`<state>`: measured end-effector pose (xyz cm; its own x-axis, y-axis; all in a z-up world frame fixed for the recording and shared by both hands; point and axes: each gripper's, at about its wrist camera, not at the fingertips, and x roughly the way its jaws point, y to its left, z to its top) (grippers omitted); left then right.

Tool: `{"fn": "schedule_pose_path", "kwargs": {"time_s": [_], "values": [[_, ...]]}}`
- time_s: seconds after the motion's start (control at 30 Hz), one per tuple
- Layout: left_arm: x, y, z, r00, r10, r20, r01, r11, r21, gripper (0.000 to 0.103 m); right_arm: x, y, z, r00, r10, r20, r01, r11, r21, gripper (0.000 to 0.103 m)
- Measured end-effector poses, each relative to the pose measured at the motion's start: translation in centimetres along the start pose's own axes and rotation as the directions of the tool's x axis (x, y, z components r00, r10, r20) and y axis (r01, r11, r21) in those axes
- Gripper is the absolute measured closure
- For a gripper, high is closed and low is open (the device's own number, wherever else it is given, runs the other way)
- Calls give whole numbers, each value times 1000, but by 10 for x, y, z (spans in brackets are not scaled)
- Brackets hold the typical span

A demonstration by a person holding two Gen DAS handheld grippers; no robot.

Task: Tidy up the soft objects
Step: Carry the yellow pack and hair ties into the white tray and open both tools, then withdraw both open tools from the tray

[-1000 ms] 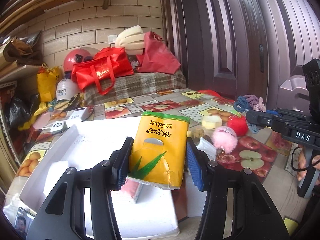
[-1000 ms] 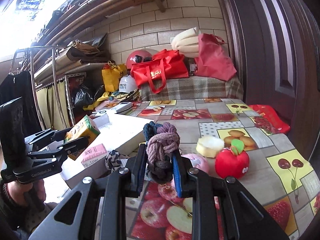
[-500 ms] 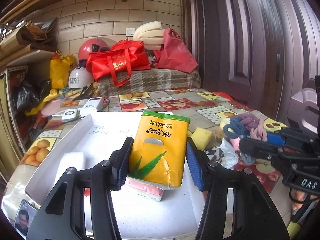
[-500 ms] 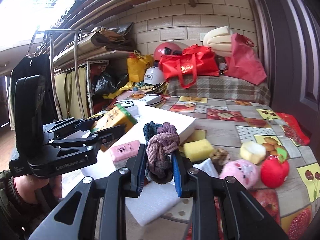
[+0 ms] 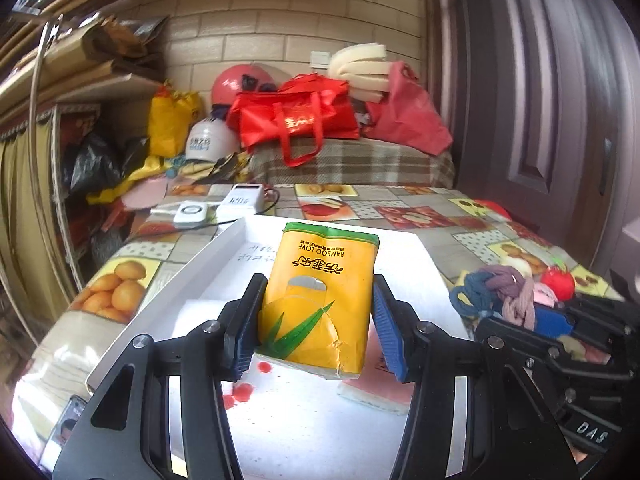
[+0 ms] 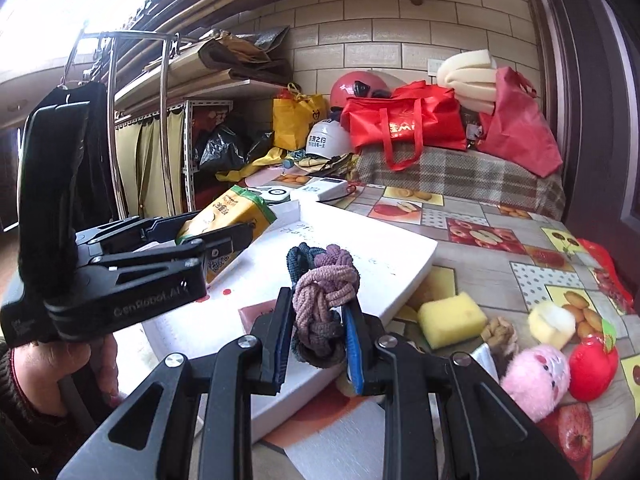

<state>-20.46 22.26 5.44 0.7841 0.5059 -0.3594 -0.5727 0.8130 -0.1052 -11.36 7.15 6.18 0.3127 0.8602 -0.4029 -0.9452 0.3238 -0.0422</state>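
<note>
My left gripper (image 5: 316,324) clamps the yellow tissue pack (image 5: 320,300); my right gripper (image 6: 318,340) pinches the knotted rope (image 6: 322,304) shut. Both crowd centre frame over the white foam tray (image 6: 400,268), so I risk a collision or a slipping pack.

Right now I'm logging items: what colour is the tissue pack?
Yellow, green top edge; tissue pack shows best in the left wrist view.

The left tongs (image 5: 316,330), at the bottom centre of the left wrist view, are matte black angular arms with triangular cut-outs, silver screws at the joints and ribbed blue pads (image 5: 388,330). The right tongs (image 6: 316,340) share that build. White lettering marks each black body. At the lower left of the right wrist view, a dark knitted sleeve (image 6: 16,392) covers the wrist.
</note>
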Motion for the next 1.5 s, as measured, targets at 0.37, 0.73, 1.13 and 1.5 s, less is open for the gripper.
{"fn": "schedule_pose_path", "kwargs": {"time_s": [0.37,0.73,1.13,1.5], "values": [[16,10,5,998,63,-16,-64,998,-20,51,43,10,17,998,1,-59,0,1000,11,80],[37,23,5,989,69,-133,-79,994,-70,51,84,2,20,980,18,-196,-1,996,87,77],[26,31,2,987,136,-83,-145,983,-111,13,73,17,22,988,-39,-148,41,999,7,19],[24,33,3,988,135,-74,-143,982,-122,0,67,13,24,994,-56,-99,59,998,26,19]]}}
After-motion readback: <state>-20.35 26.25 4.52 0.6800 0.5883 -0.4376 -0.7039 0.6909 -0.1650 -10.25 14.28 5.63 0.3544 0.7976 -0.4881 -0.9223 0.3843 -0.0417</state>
